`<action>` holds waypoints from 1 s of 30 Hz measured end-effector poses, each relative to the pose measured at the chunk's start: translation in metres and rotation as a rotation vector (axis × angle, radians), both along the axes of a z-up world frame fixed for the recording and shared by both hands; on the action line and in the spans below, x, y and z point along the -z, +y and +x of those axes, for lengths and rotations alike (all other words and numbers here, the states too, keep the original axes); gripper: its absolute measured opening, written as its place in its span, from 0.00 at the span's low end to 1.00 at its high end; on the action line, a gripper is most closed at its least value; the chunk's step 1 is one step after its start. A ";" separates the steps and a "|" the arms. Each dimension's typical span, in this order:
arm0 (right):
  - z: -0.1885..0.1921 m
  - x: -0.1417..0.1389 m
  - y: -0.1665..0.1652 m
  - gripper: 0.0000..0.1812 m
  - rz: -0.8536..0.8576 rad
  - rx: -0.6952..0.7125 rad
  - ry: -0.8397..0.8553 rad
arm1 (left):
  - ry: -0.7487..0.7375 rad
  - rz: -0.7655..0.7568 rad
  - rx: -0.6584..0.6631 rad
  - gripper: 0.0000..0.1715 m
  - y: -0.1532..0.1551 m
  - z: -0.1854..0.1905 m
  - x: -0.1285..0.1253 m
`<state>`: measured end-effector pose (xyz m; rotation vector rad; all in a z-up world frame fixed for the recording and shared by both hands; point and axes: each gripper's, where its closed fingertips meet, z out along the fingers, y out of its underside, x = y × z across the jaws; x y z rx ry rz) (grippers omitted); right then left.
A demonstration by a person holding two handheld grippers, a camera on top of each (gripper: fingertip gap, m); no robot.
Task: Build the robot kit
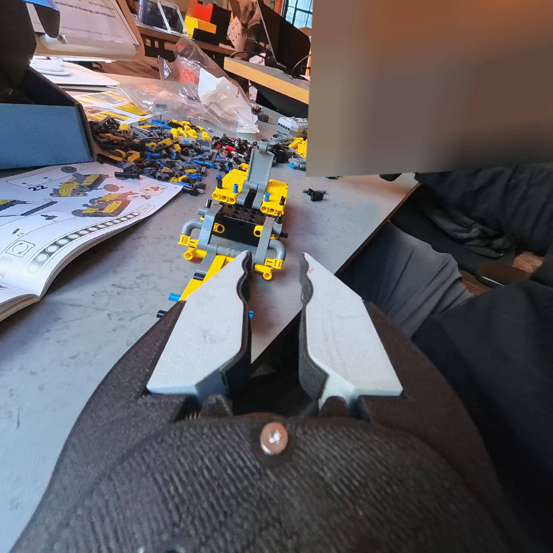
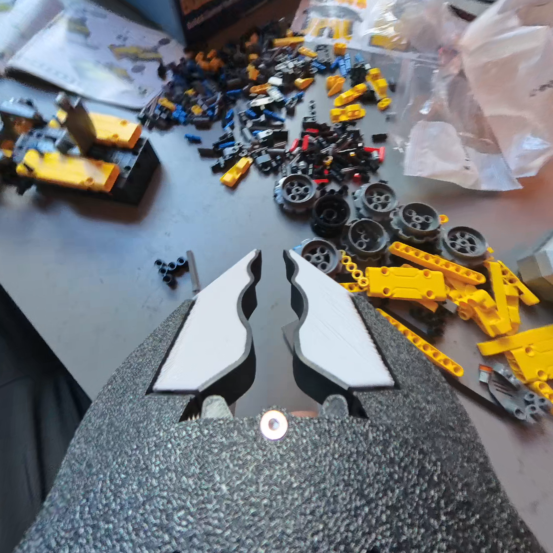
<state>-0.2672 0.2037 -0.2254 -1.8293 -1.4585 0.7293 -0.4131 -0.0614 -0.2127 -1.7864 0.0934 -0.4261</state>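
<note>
A half-built yellow, grey and black brick vehicle (image 1: 239, 221) lies on the grey table (image 1: 89, 329); it also shows in the right wrist view (image 2: 77, 152) at the left. My left gripper (image 1: 275, 260) is open and empty, just in front of the vehicle's near end, over the table's edge. My right gripper (image 2: 271, 254) is open and empty, above bare table, next to a grey wheel (image 2: 318, 256) and a yellow panel piece (image 2: 407, 282). A small black connector cluster (image 2: 170, 269) and a grey axle (image 2: 193, 270) lie left of its fingertips.
A pile of small loose parts (image 2: 269, 104) spreads across the table, with several grey wheels (image 2: 374, 218) and yellow beams (image 2: 434, 263). An open instruction booklet (image 1: 68, 215), a blue box (image 1: 39, 134) and clear plastic bags (image 2: 478, 104) lie around. A person's legs (image 1: 419, 284) are beside the table edge. The gap from one gripper's tips to the other's is roughly 30 centimeters. From the right gripper's tips to the grey wheel (image 2: 318, 256) is close to 4 centimeters.
</note>
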 end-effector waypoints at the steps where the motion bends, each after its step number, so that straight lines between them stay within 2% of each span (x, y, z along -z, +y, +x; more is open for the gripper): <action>1: 0.000 -0.004 0.005 0.09 -0.033 0.042 0.039 | 0.001 0.000 -0.002 0.16 0.000 0.000 0.000; 3: -0.001 -0.014 0.014 0.08 -0.100 0.115 0.130 | -0.001 0.000 0.000 0.16 -0.001 -0.001 0.000; 6: -0.001 -0.022 0.023 0.08 -0.073 0.161 0.177 | -0.005 -0.001 0.001 0.16 -0.001 -0.001 0.000; 9: -0.019 -0.029 0.014 0.09 -0.072 0.103 0.178 | -0.011 0.001 -0.001 0.16 0.000 -0.002 0.000; 15: -0.082 -0.036 -0.001 0.09 -0.015 -0.041 0.141 | -0.005 0.000 0.006 0.16 -0.001 0.000 0.000; 25: -0.176 0.011 -0.022 0.10 -0.049 -0.266 -0.115 | -0.007 -0.002 0.001 0.16 -0.001 -0.002 0.000; 30: -0.185 0.034 -0.017 0.10 -0.001 -0.321 -0.258 | -0.029 -0.002 -0.006 0.16 -0.002 -0.006 -0.001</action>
